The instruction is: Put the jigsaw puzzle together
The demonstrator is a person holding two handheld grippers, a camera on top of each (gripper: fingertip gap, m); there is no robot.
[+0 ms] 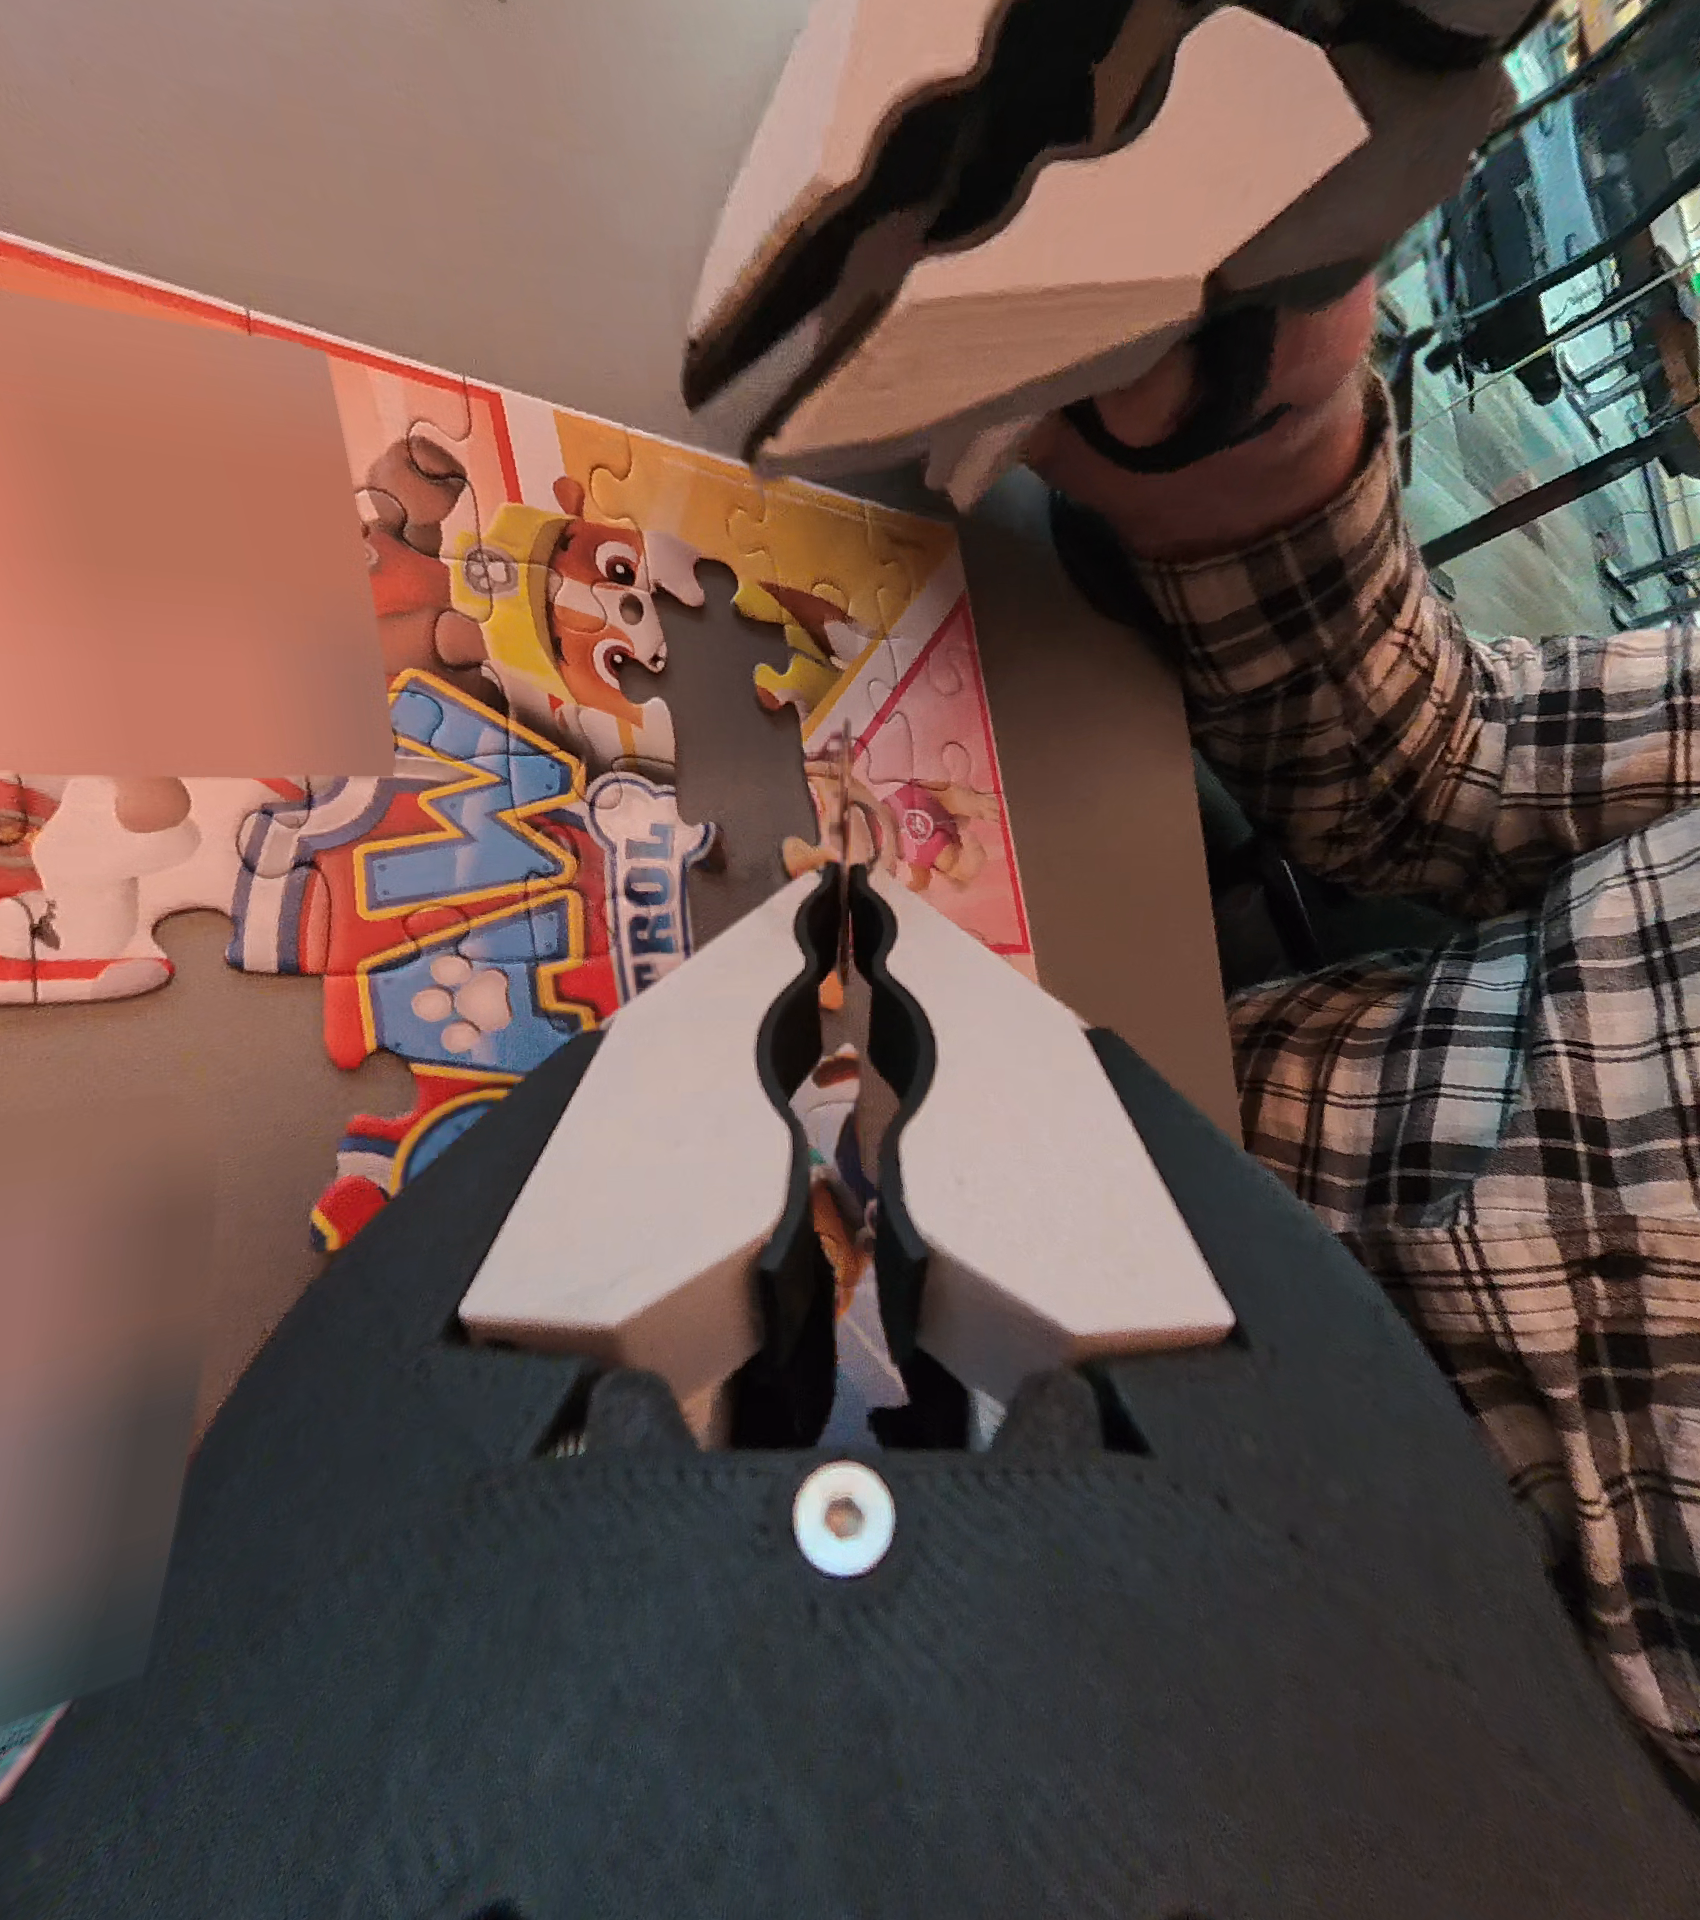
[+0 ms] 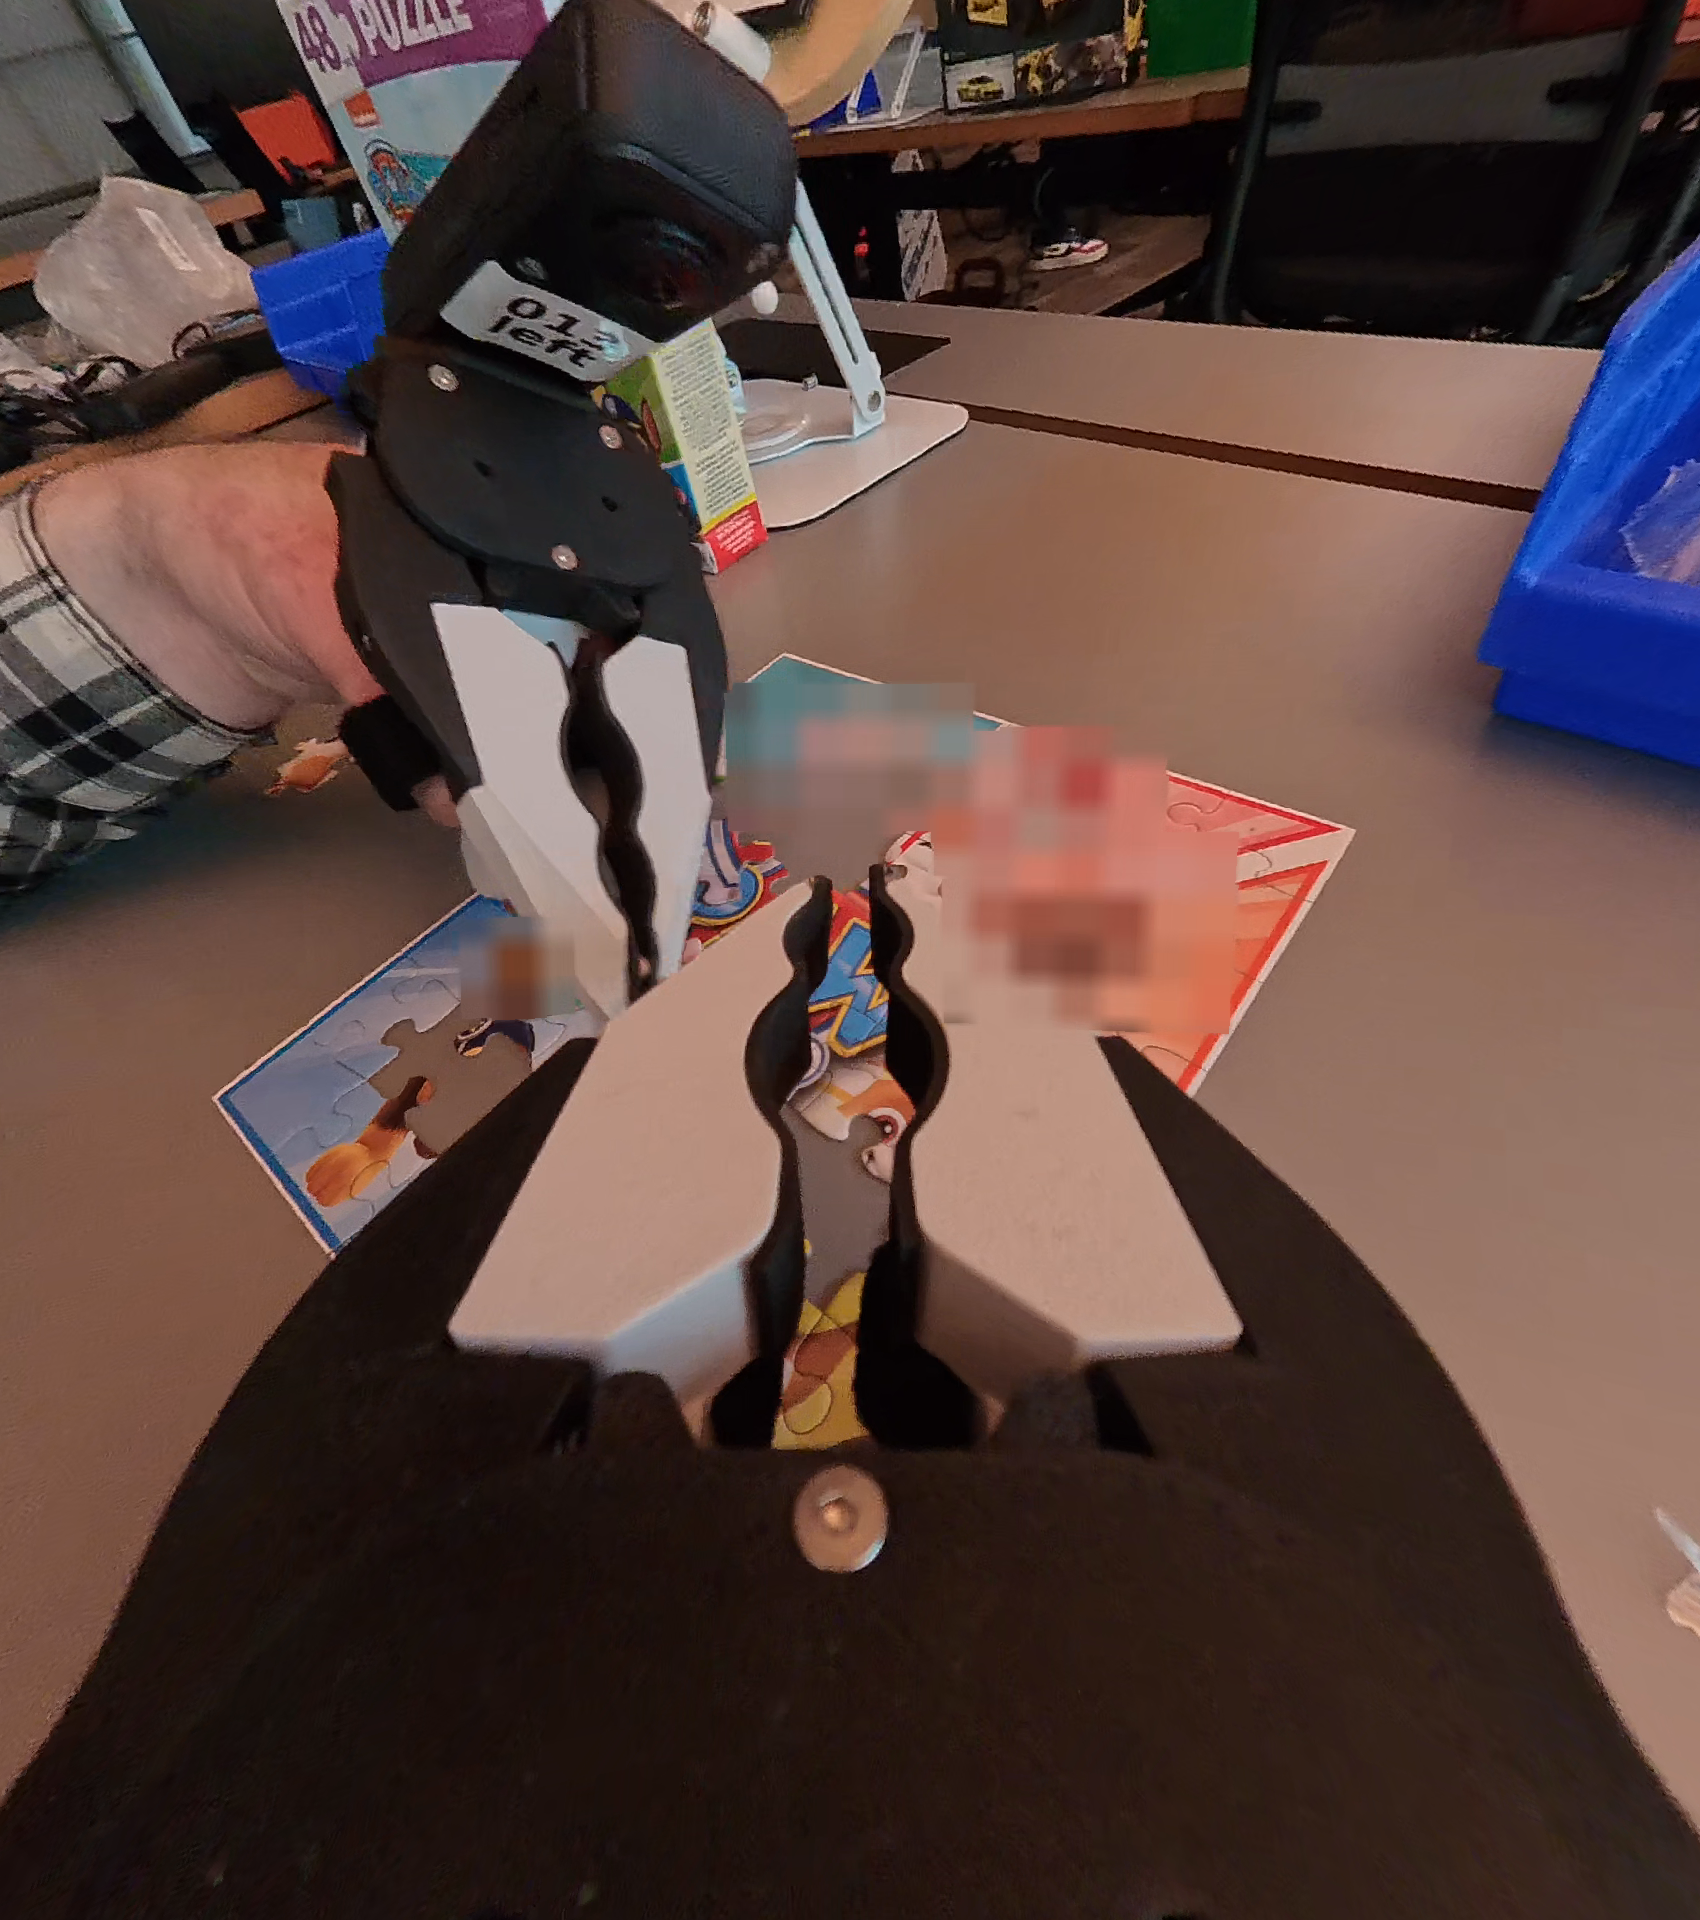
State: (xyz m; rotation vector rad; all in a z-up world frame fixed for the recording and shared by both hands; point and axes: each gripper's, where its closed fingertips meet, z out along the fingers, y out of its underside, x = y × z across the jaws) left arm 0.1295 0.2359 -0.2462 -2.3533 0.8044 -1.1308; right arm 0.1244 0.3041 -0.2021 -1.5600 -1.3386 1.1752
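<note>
the left gripper pinches 1 thin, light, bendable puzzle piece by its edge at frame centre, just above the jigsaw puzzle gap, while the right gripper hovers slightly parted, empty.

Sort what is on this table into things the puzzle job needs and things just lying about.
For the job:
- jigsaw puzzle, partly assembled
- puzzle piece pinched edge-on in the left gripper
- gap in the puzzle
- right gripper, holding nothing

Lying about:
- blue bin
- white stand
- green carton
- plastic bag
</note>
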